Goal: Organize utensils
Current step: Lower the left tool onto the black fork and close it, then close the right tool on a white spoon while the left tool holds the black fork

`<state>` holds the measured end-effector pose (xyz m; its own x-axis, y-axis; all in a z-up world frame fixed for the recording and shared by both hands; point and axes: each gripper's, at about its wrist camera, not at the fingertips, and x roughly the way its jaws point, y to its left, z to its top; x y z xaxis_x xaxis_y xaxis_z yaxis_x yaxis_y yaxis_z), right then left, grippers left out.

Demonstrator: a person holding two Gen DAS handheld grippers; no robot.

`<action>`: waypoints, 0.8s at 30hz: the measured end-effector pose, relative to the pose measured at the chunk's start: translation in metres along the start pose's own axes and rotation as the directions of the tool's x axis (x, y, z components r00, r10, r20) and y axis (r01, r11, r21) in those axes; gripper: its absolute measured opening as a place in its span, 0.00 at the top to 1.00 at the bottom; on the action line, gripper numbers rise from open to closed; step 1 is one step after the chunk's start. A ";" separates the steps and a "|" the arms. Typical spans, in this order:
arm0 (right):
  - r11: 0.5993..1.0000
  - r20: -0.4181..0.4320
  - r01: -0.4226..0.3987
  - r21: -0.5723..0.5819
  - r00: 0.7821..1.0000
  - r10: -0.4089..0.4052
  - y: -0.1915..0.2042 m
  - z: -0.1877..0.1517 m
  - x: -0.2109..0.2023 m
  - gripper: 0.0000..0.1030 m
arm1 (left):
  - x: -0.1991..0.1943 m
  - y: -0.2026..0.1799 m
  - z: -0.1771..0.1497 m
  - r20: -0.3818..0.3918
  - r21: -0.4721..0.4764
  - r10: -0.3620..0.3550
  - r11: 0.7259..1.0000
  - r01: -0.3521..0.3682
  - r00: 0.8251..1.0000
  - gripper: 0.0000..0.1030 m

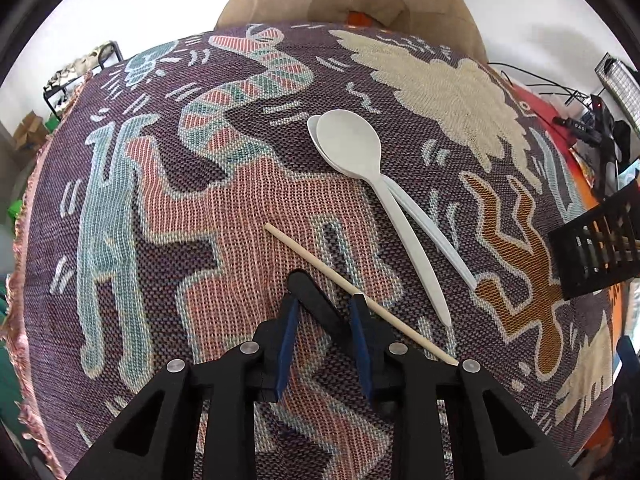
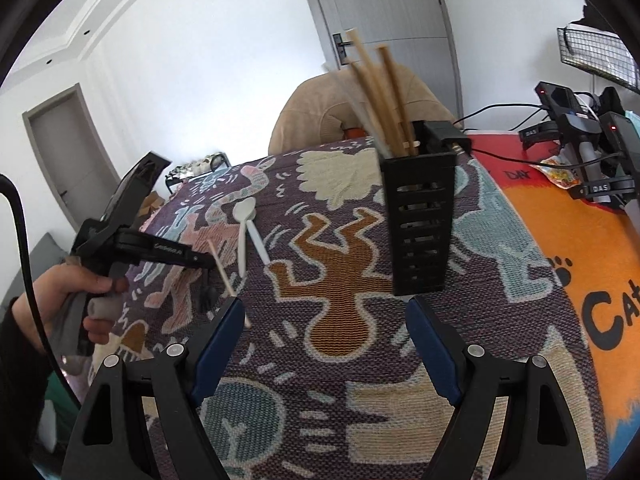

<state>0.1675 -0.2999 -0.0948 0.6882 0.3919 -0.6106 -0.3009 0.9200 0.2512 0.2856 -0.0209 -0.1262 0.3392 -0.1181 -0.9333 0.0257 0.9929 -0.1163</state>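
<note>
Patterned woven cloth [image 1: 248, 200] covers the surface, white walls and a grey door behind. Black slotted holder [image 2: 420, 216] stands on the cloth as the landmark; several wooden chopsticks [image 2: 380, 92] already stand in it, blurred, plus what may be a pale utensil, too smeared to tell. Left of the holder, well apart from it, two white spoons [image 1: 360, 152] lie overlapped, bowls away from the cameras, handles splayed. Just left of the spoons lies one loose chopstick [image 1: 316, 262], diagonal. Left gripper [image 1: 324, 312] is down at this chopstick, jaws narrowed with a gap between the blue pads; the stick crosses at the right fingertip, not visibly clamped, so the grip looks not yet made. Right gripper [image 2: 324, 316] hangs in front of the holder, jaws wide apart, holding nothing. Judged progress: roughly past halfway, chopsticks mostly binned; one chopstick and both spoons are left to go in the holder.
</note>
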 end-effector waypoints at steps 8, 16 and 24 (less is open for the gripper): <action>0.998 -0.034 -0.032 -0.054 0.999 0.030 0.029 0.007 0.017 0.19 | 0.001 0.012 0.006 -0.011 -0.058 -0.015 0.998 0.015 1.000 0.88; 0.995 -0.087 -0.058 -0.083 0.995 0.051 0.050 0.017 0.042 0.21 | -0.027 0.026 0.000 0.095 -0.077 -0.118 0.989 0.126 0.988 0.88; 0.990 -0.161 -0.076 -0.119 0.985 0.057 0.072 0.026 0.078 0.48 | -0.071 0.034 -0.011 0.255 -0.043 -0.186 0.978 0.203 0.949 0.88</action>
<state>0.2170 -0.2032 -0.1046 0.5550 0.4367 -0.7080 -0.4288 0.8795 0.2064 0.2521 0.0210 -0.0674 0.5567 -0.2930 -0.7773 0.0540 0.9465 -0.3181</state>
